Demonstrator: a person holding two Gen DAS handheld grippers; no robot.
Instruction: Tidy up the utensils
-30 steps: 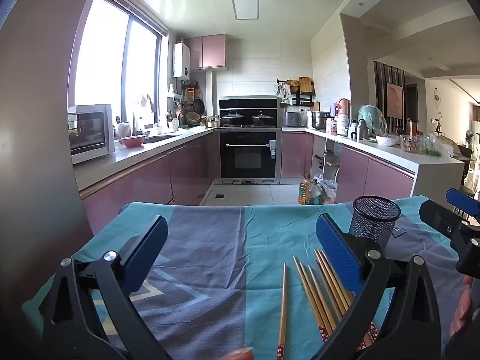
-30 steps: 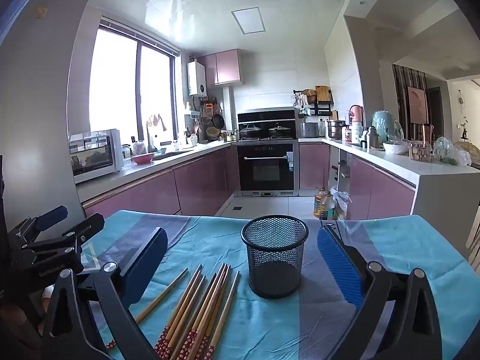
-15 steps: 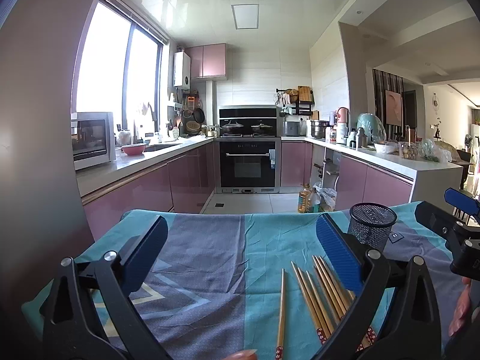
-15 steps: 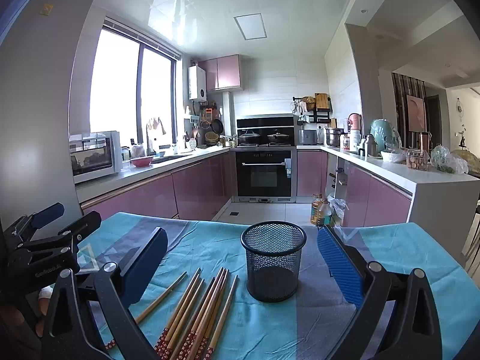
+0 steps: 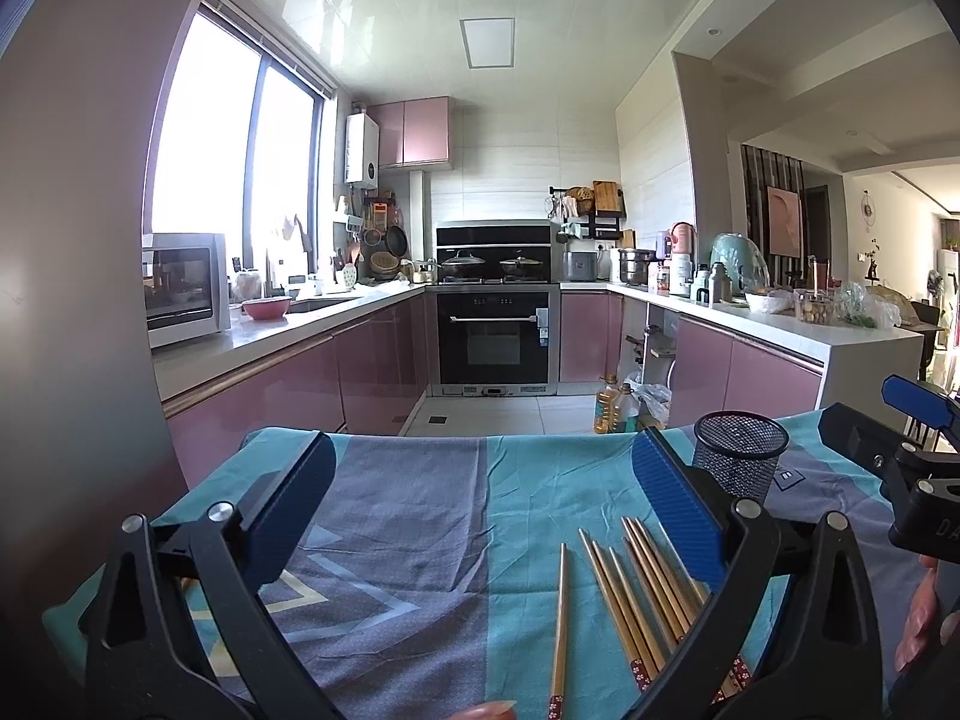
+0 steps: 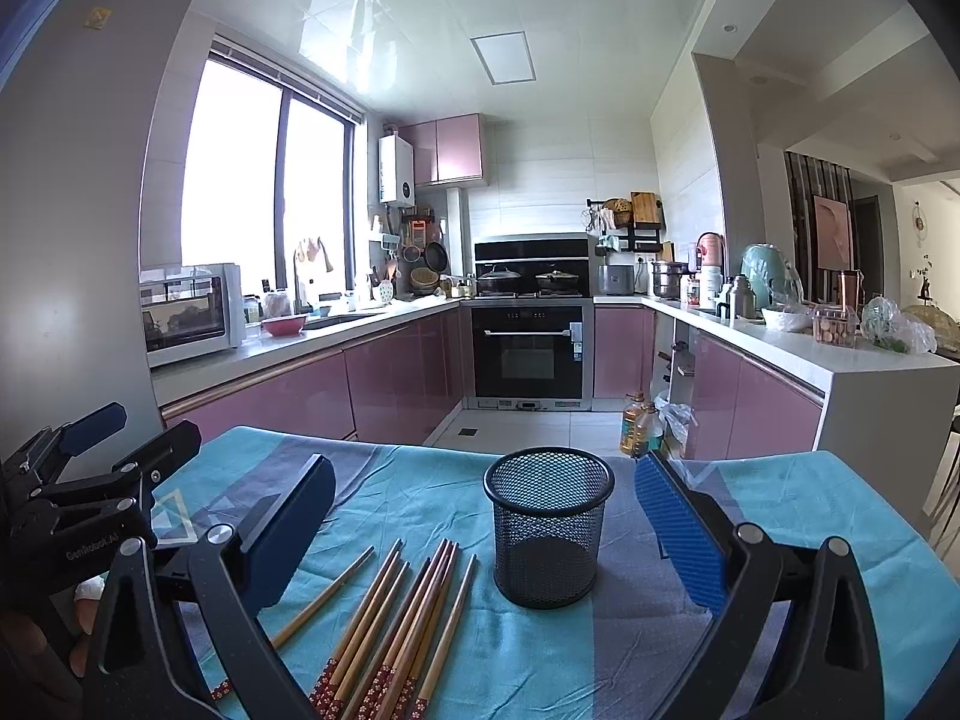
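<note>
A table draped in a teal-and-grey patterned cloth (image 6: 372,480) stands at the near end of a pink-fronted kitchen, with both handheld grippers raised above it and empty, jaws spread wide. The left gripper (image 5: 480,510) looks out over bare cloth; the bamboo chopsticks (image 5: 636,594) lie loosely fanned toward its right finger (image 5: 678,516), one stick (image 5: 559,618) apart from the rest on the left. The right gripper (image 6: 480,528) faces the black mesh holder (image 6: 549,531), which stands upright on the cloth between its fingers and just right of the chopsticks (image 6: 396,624), whose patterned red ends point toward the camera. The holder's inside appears empty. Nothing lies between the sticks and the holder, and the cloth to the right of the holder is bare up to the table's edge. In the right wrist view the other gripper sits at the far left, well clear of the sticks. Beyond the table's far edge the tiled floor runs open to a built-in oven (image 6: 528,354); oil bottles (image 6: 636,423) stand on the floor by the right-hand cabinets. A microwave (image 6: 192,312) and a pink bowl (image 6: 284,324) sit on the left counter, jars and bags on the right counter.
</note>
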